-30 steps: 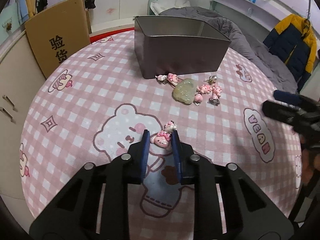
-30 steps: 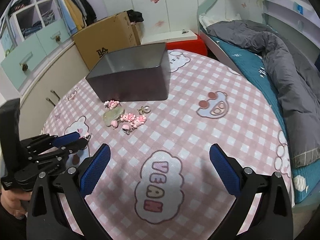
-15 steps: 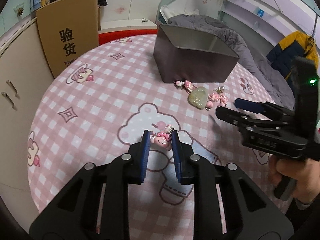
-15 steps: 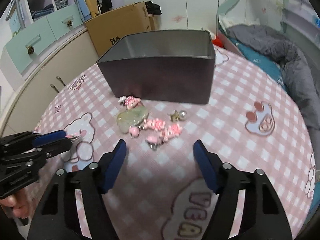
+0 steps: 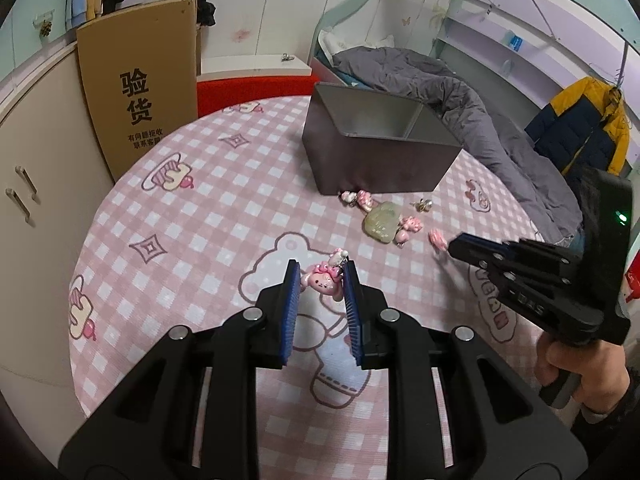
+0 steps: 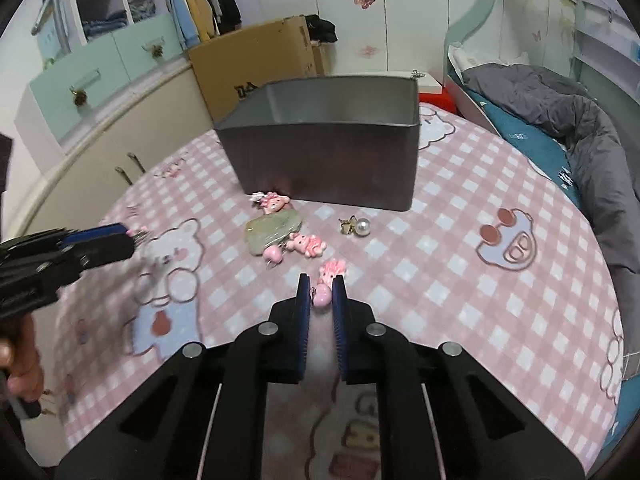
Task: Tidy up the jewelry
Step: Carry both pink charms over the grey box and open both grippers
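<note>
My left gripper (image 5: pixel 319 280) is shut on a pink bow charm (image 5: pixel 323 282) and holds it above the pink checked tablecloth (image 5: pixel 224 216). My right gripper (image 6: pixel 321 292) is shut on a small pink charm (image 6: pixel 322 295), with its pink bunny part (image 6: pixel 333 269) just ahead of the tips. A dark open metal box (image 6: pixel 328 140) stands behind; it also shows in the left wrist view (image 5: pixel 380 148). A pale green stone pendant (image 6: pixel 272 230), pink charms (image 6: pixel 308 244) and a pearl earring (image 6: pixel 358 226) lie in front of the box.
A cardboard box (image 5: pixel 136 92) leans at the table's far left by beige cupboards (image 5: pixel 36 152). A bed with a grey duvet (image 6: pixel 580 128) runs along the right. The right gripper (image 5: pixel 532 276) shows in the left wrist view, the left gripper (image 6: pixel 60 252) in the right.
My right gripper moved in toward the pile and closed from wide open onto a small pink charm. My left gripper rose and pulled back with the bow charm in it.
</note>
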The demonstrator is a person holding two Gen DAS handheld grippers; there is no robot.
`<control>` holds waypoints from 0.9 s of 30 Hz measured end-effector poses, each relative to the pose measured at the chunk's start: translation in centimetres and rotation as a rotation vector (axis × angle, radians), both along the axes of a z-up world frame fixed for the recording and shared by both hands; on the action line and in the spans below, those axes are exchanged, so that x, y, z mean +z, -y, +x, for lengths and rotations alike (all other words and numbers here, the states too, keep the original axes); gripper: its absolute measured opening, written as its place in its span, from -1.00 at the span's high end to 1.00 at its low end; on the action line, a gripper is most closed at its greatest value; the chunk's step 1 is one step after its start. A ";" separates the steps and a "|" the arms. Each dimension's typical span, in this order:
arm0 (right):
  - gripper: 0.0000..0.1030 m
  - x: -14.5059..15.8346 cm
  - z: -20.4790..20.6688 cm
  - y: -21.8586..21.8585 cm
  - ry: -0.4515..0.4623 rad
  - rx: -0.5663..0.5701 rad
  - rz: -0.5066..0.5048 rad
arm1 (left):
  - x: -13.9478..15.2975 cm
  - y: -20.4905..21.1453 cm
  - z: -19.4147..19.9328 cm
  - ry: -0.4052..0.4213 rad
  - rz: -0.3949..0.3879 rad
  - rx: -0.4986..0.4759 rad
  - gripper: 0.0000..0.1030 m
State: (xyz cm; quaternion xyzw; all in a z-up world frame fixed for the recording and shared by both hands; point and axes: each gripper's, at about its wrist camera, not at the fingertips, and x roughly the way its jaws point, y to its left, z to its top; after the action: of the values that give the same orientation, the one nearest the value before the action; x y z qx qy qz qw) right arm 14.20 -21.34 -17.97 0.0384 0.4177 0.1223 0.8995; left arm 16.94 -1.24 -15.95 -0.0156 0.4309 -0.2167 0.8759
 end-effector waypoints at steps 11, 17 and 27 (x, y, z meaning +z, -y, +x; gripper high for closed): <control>0.81 7.9 -0.6 1.6 0.094 0.051 0.113 | 3.9 0.8 0.8 0.059 -0.041 -0.018 0.58; 0.81 13.5 1.6 1.7 0.192 0.086 0.097 | 7.9 1.7 2.4 0.127 -0.062 -0.027 0.58; 0.81 16.2 7.7 1.7 0.186 0.101 0.134 | 12.5 5.1 7.3 0.152 -0.109 -0.084 0.58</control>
State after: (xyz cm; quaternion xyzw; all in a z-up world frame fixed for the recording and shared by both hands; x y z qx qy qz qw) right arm 21.93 -23.03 -1.82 0.0660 0.3249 0.1982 0.9224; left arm 24.26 -6.31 -3.47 -0.0286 0.3512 -0.2768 0.8940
